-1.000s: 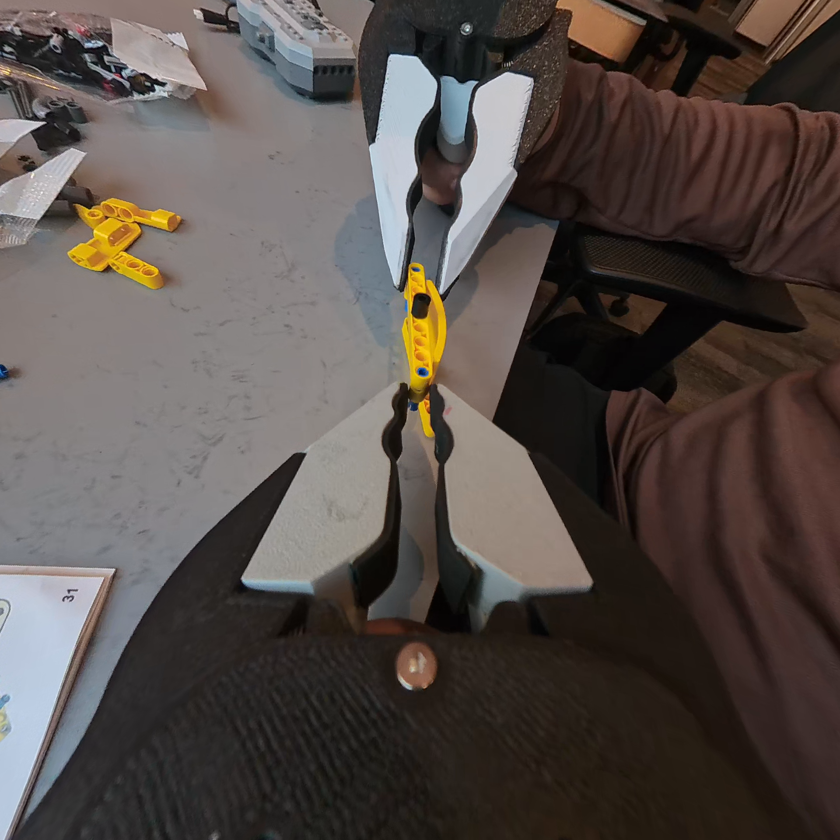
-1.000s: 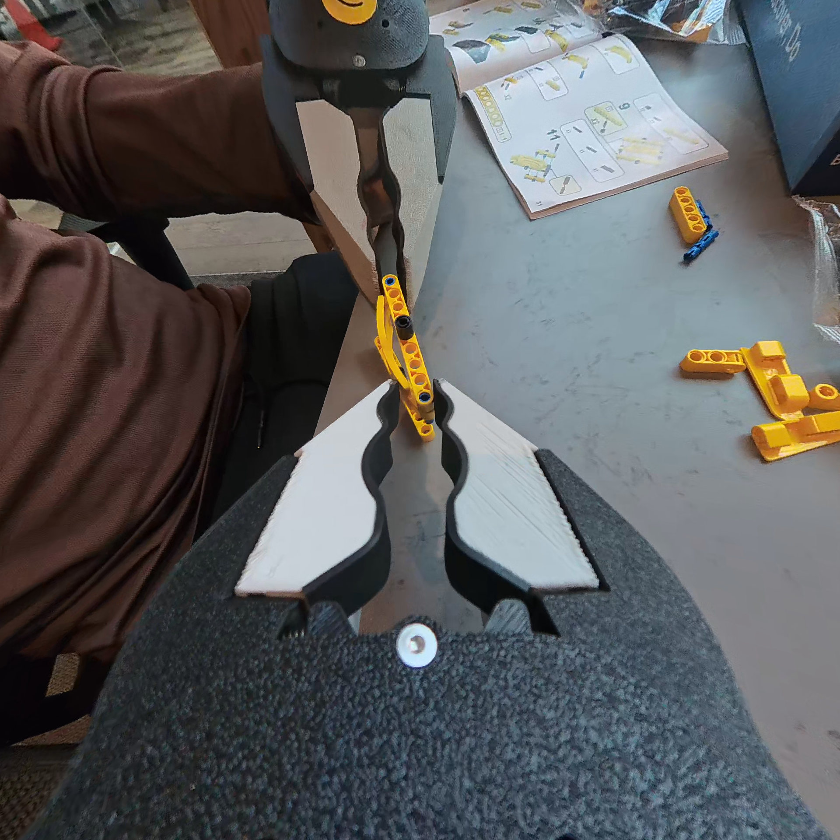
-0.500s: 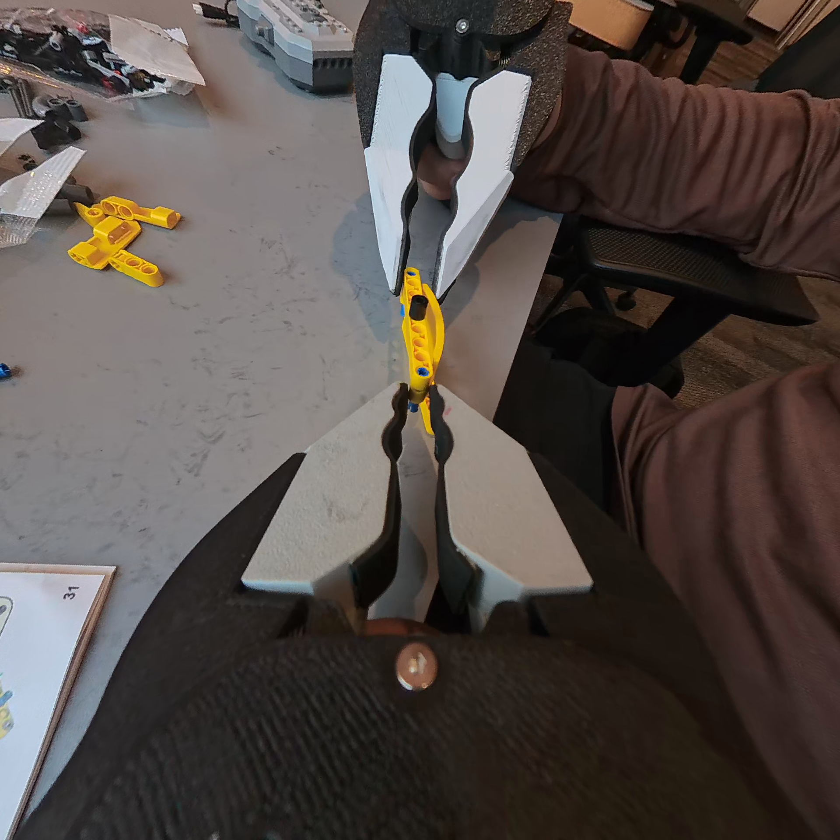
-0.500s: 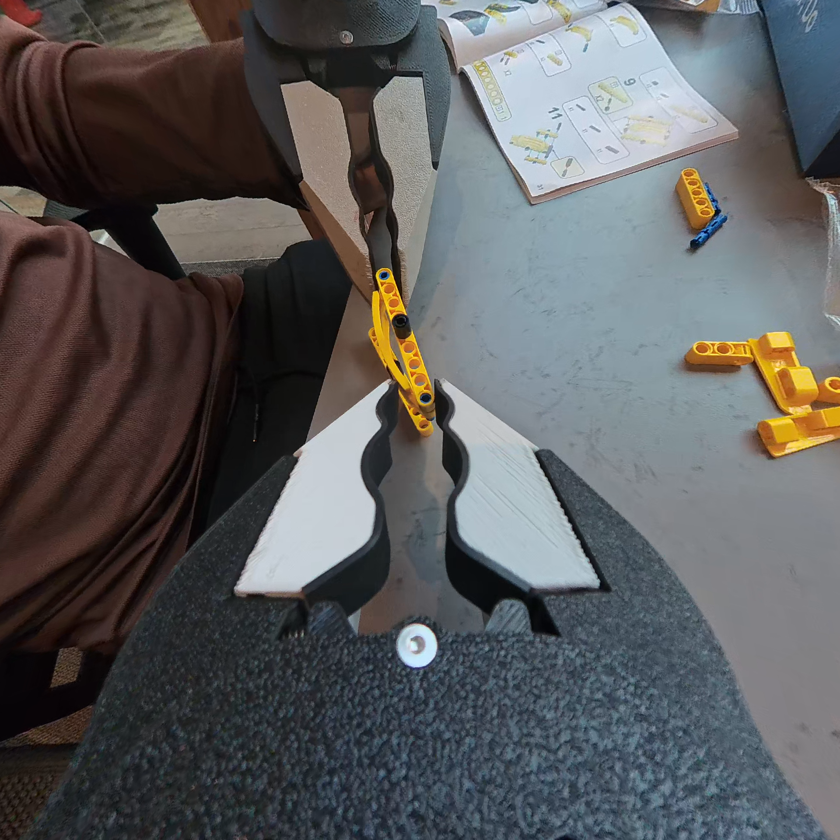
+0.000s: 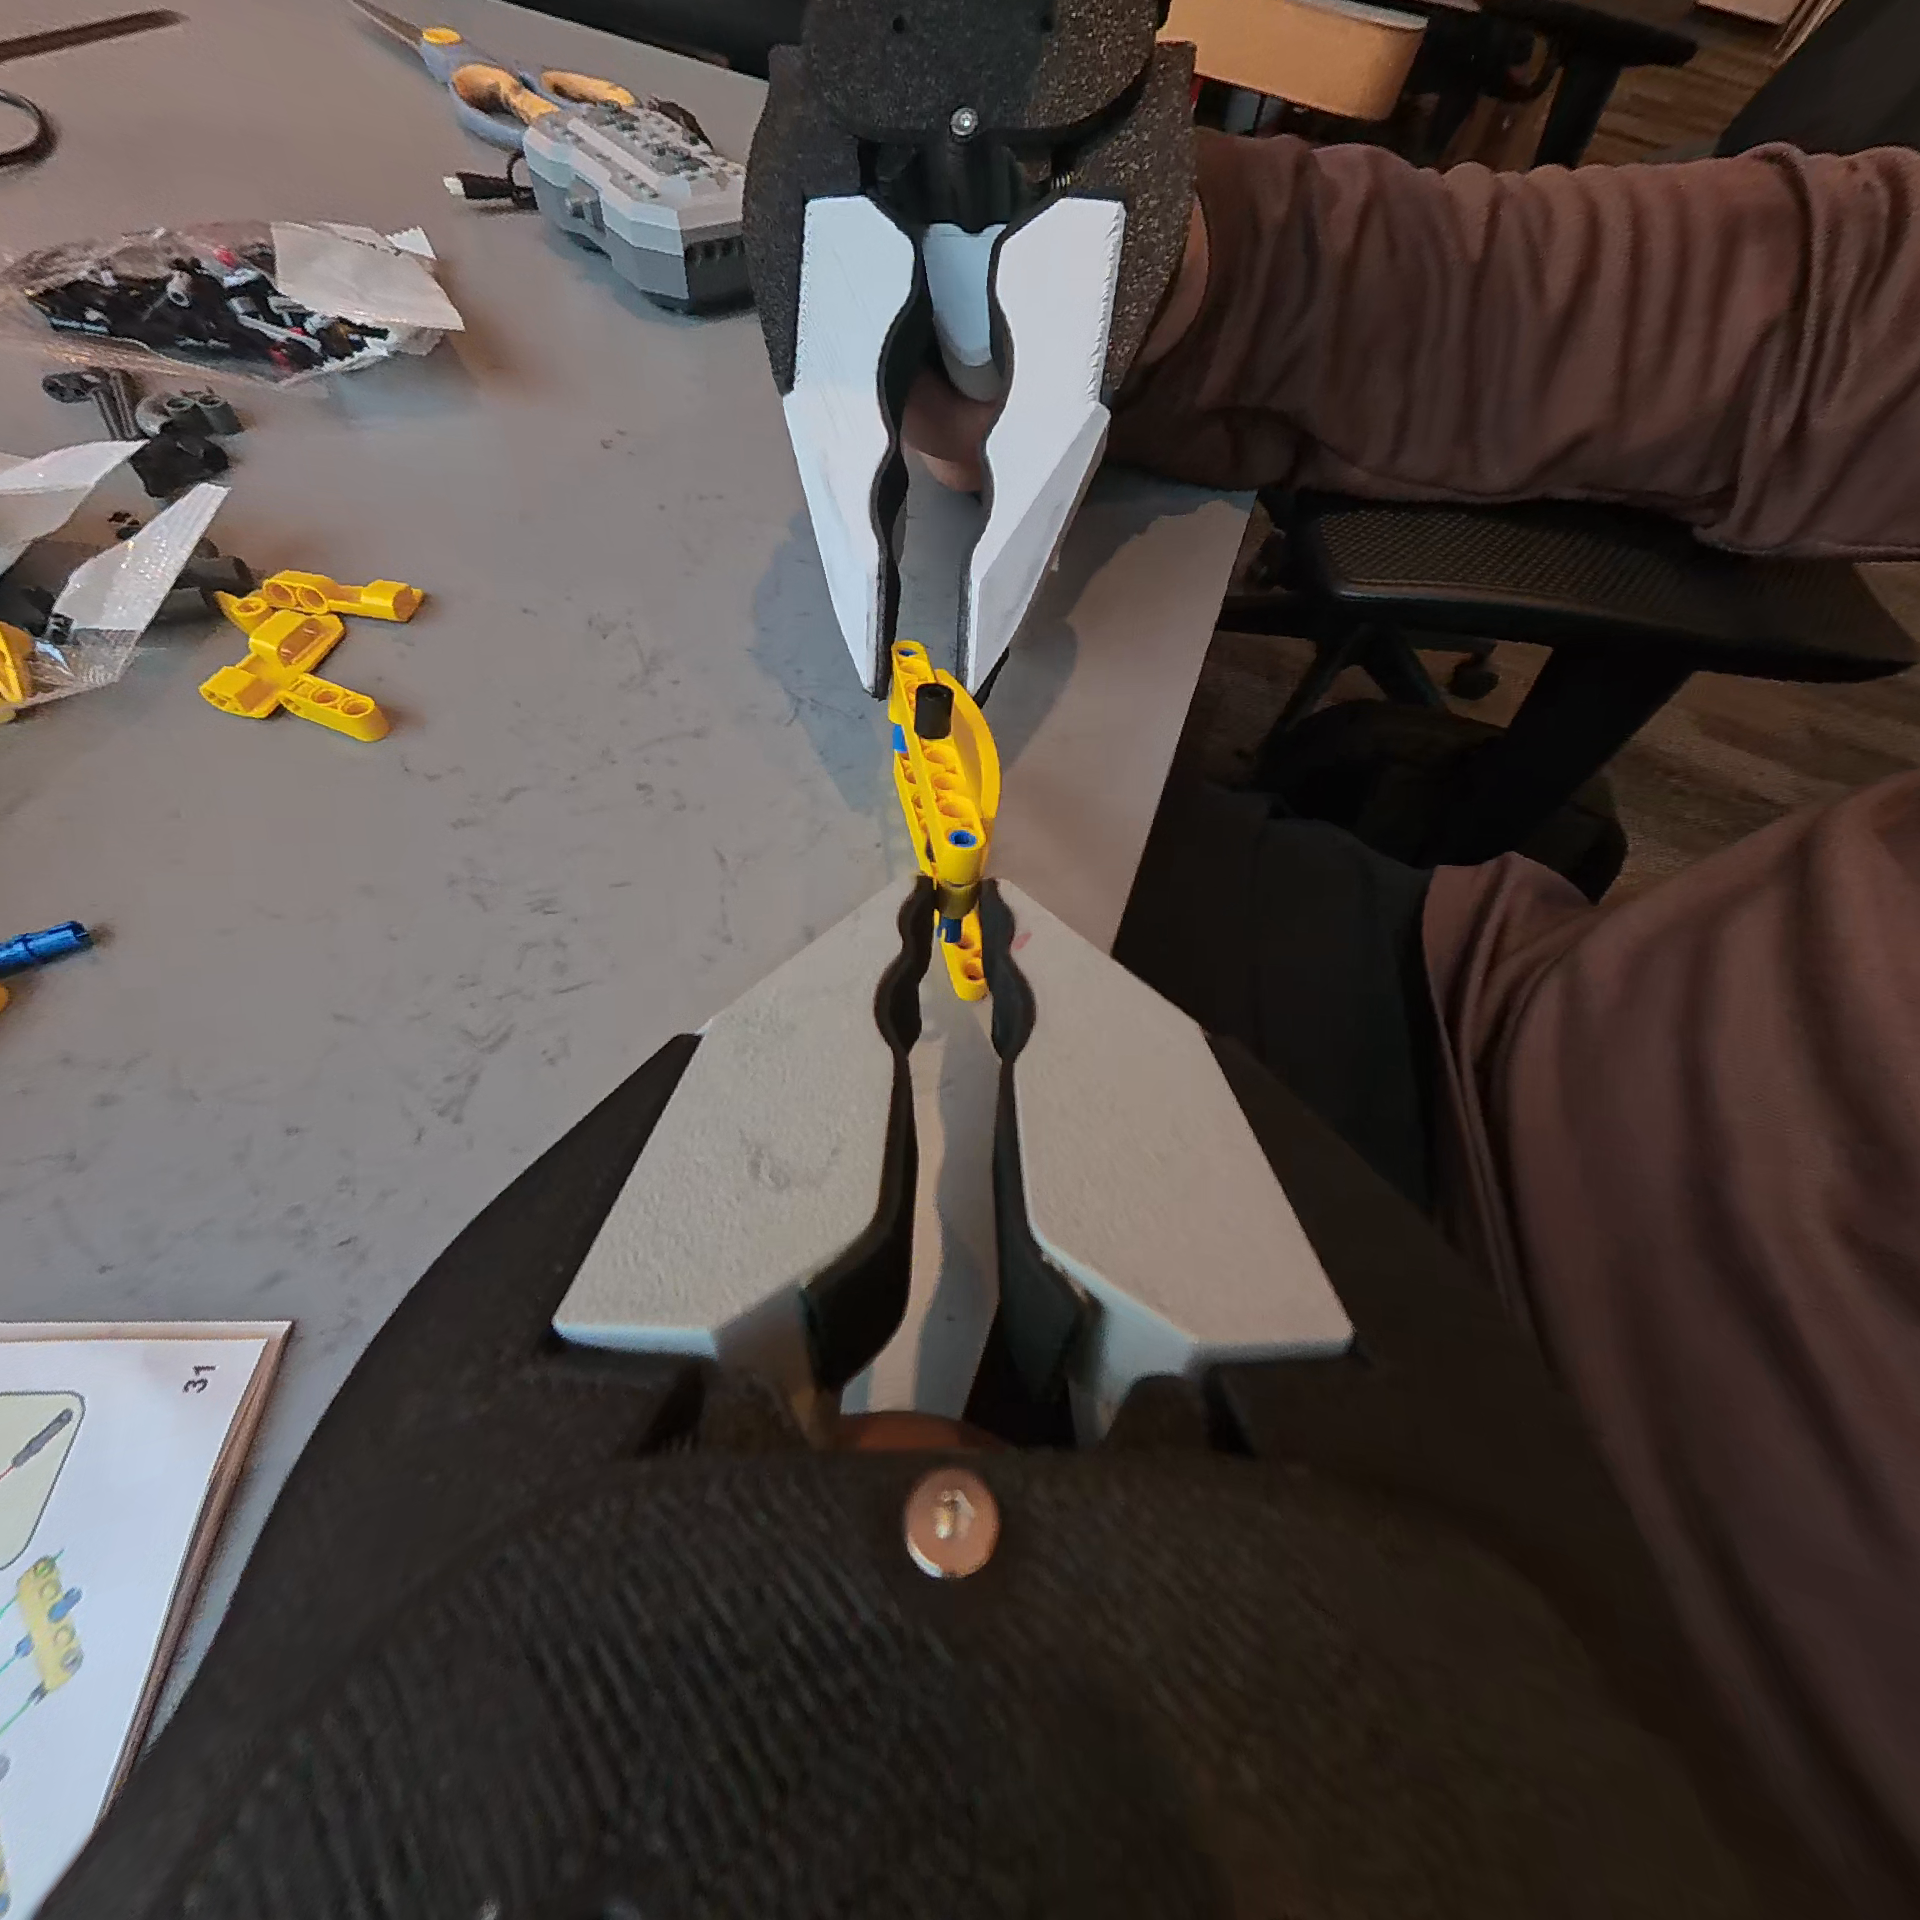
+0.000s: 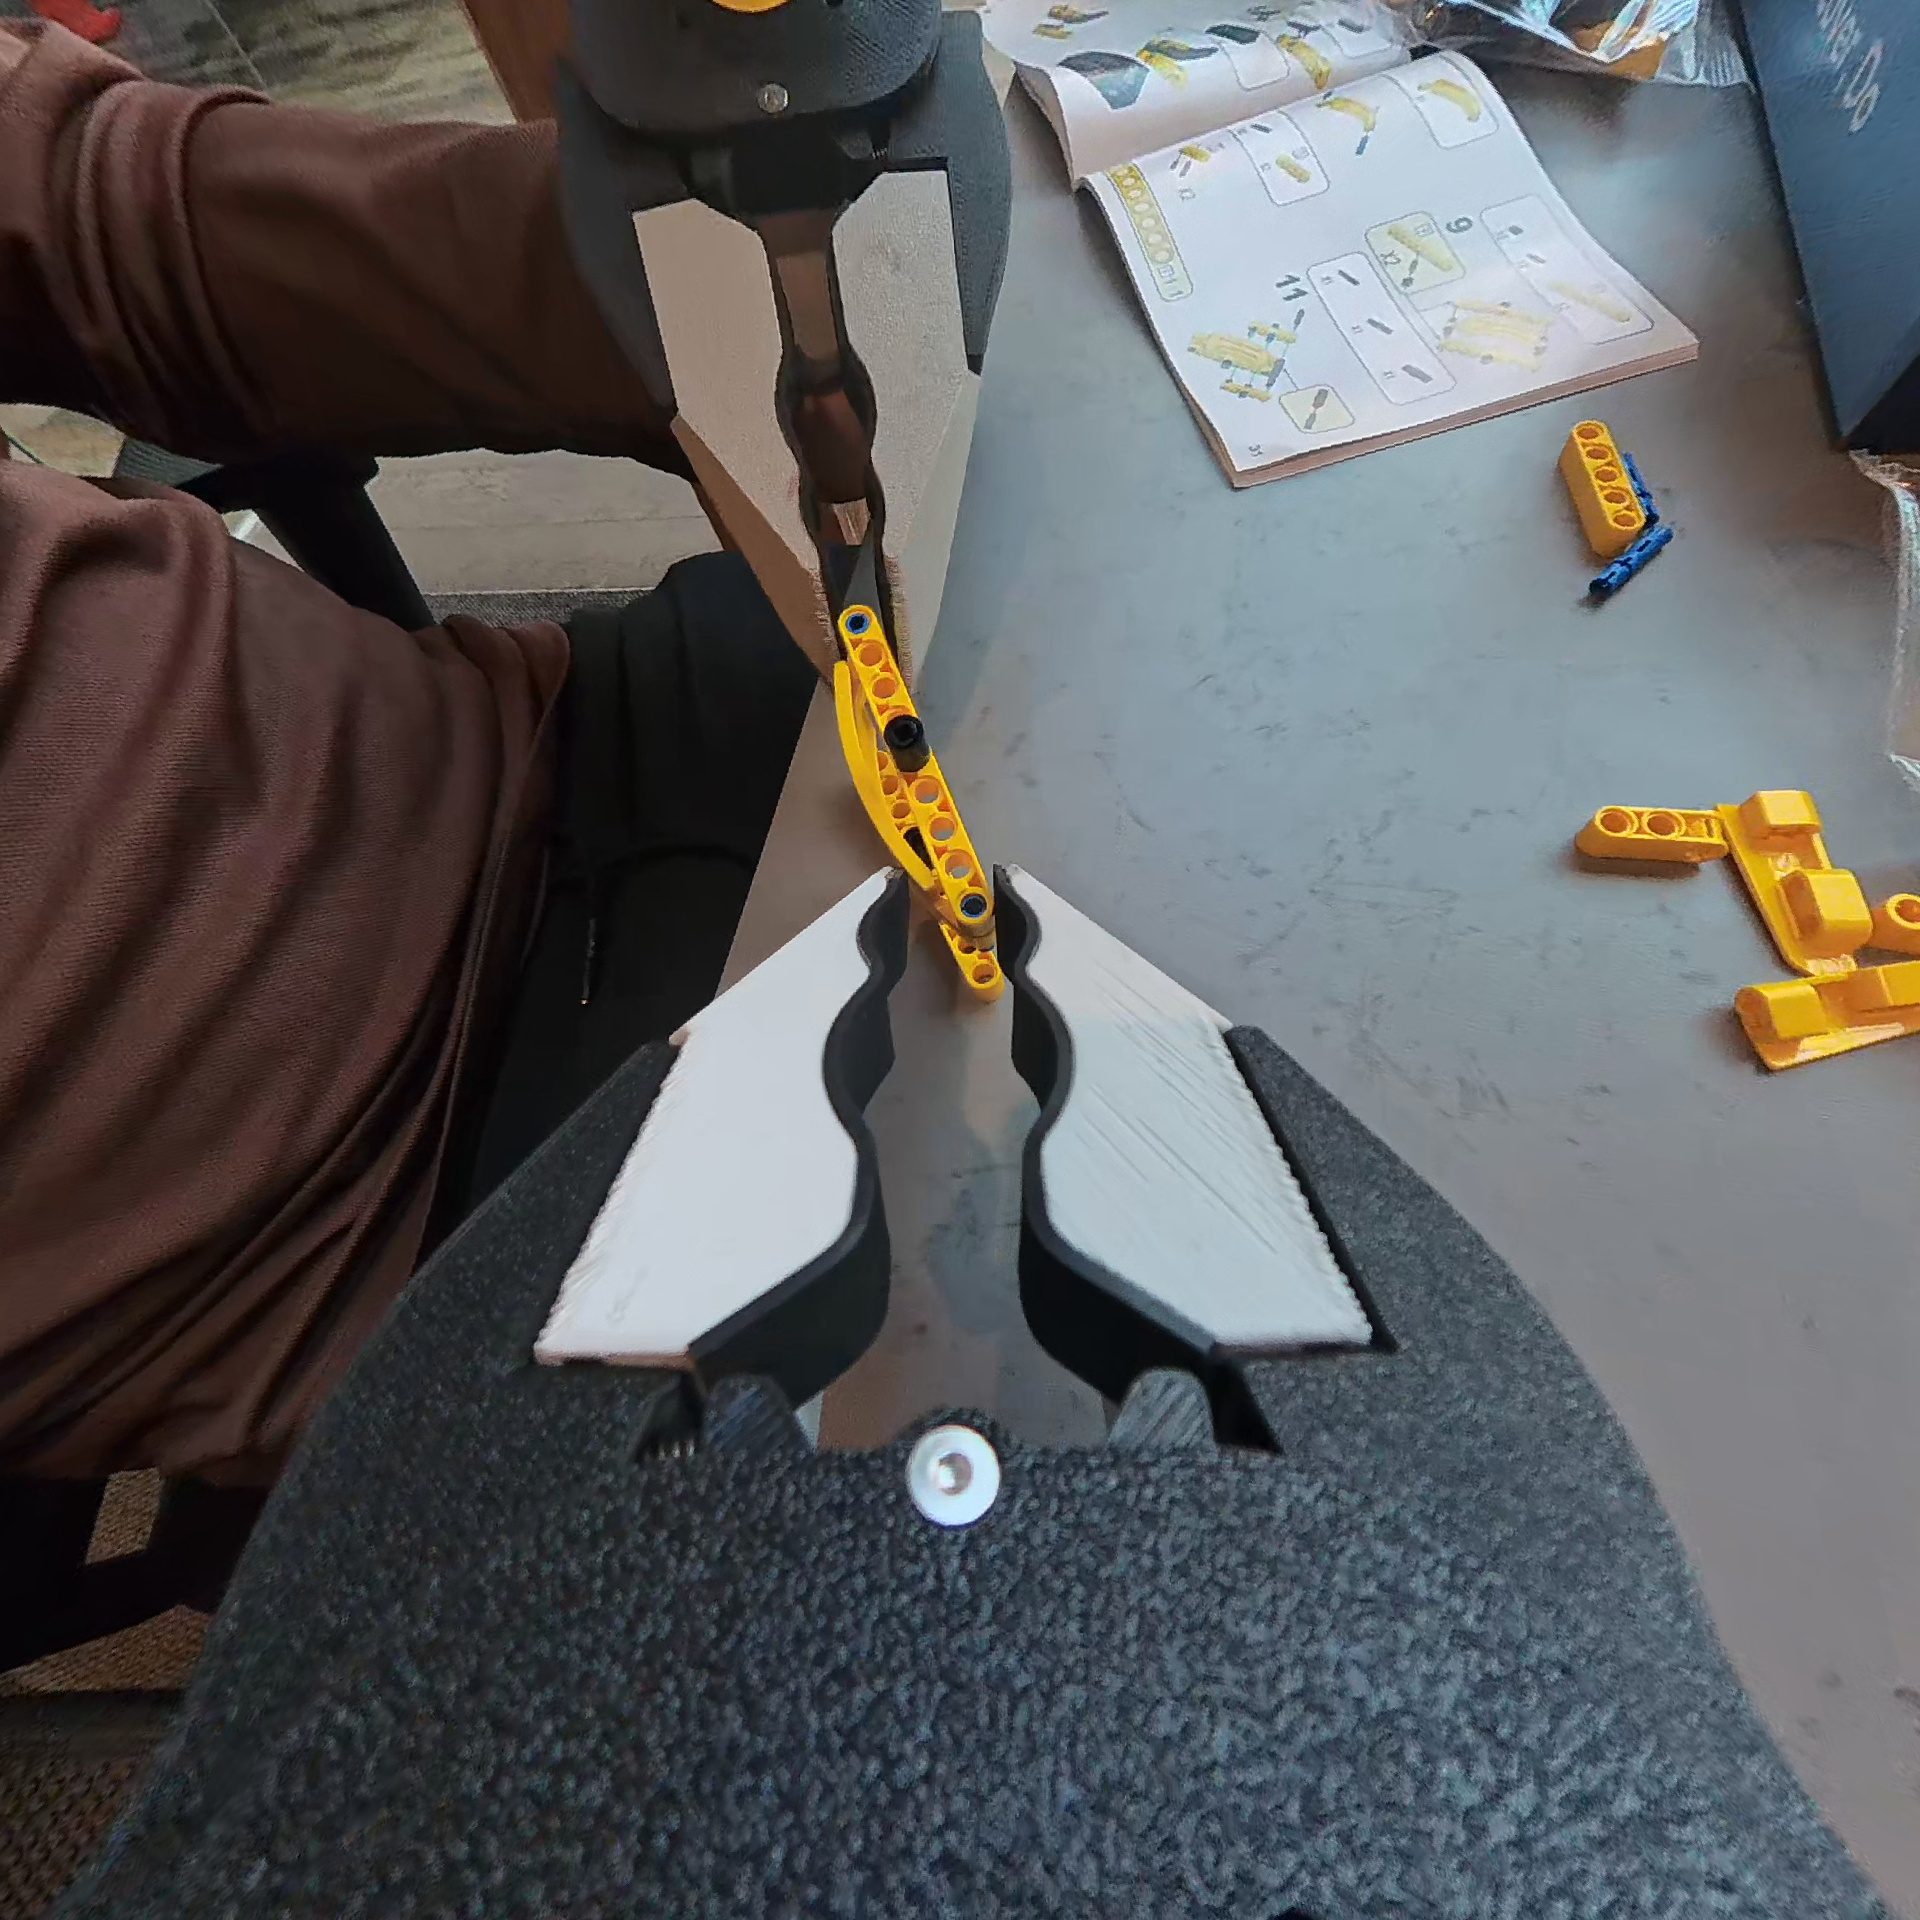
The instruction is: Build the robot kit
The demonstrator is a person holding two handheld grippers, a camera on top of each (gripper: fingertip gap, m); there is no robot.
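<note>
Both claws pinch one yellow beam assembly (image 5: 943, 790) above the worktop (image 5: 499, 894) edge — left claw (image 5: 954, 902) narrow on its near end, right claw (image 6: 945, 891) on the far. A printed instruction booklet (image 6: 1351, 260) lies open nearby.

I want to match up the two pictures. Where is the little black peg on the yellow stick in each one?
Left wrist view: the black peg sits above the middle, near the yellow beam's far end, just below the right gripper.
Right wrist view: the black peg is just left of centre, partway down the yellow beam.
Shared landmark: the loose yellow pieces lying on the grey table.
</note>
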